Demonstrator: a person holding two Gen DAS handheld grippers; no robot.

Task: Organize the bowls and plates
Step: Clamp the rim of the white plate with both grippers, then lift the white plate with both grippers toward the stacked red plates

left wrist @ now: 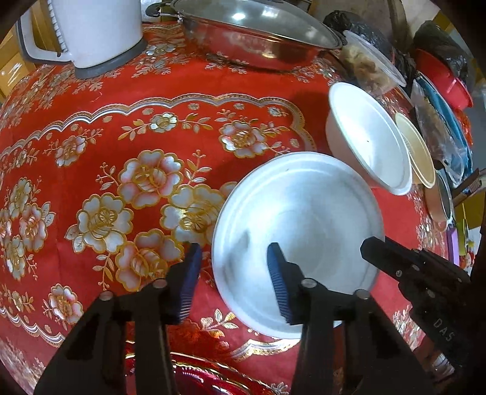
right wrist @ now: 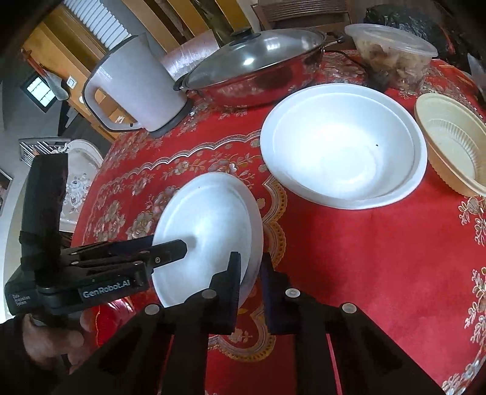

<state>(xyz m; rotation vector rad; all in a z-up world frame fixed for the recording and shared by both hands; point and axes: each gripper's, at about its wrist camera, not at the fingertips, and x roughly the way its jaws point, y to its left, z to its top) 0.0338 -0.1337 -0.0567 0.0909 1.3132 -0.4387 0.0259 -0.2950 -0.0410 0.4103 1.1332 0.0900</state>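
Gripping the near edge of a white plate (right wrist: 209,231), the right tool (right wrist: 249,270) has its 2 jaws pressed together on the rim, 1 pad on the inner face and 1 on the outer. The plate stands tilted off the bench (right wrist: 364,258), which wears a red cloth with gold and silver flowers. At the plate's opposite edge the left tool (left wrist: 234,261) straddles the rim: 1 blue pad sits over the plate's inner face, the other outside above the cloth, with a gap showing between pad and rim in its own view, so the jaws are part open and I cannot tell whether they touch the plate. A hand (right wrist: 51,343) in a dark sleeve holds that tool's grip at the lower left of the right wrist view.

Just beyond the plate sits a large white bowl (right wrist: 343,145), upright and apart from it. Beside that bowl, to its right, is a tan ribbed bowl (right wrist: 452,145), close to it but whether they touch I cannot say. Farther back stands a steel pan with a glass lid (right wrist: 255,63), and left of it a pale kettle (right wrist: 133,88) with a dark base. Behind the white bowl is a clear lidded tub (right wrist: 391,51) of pale food, with a dark bag (right wrist: 413,21) at the bench's far edge.
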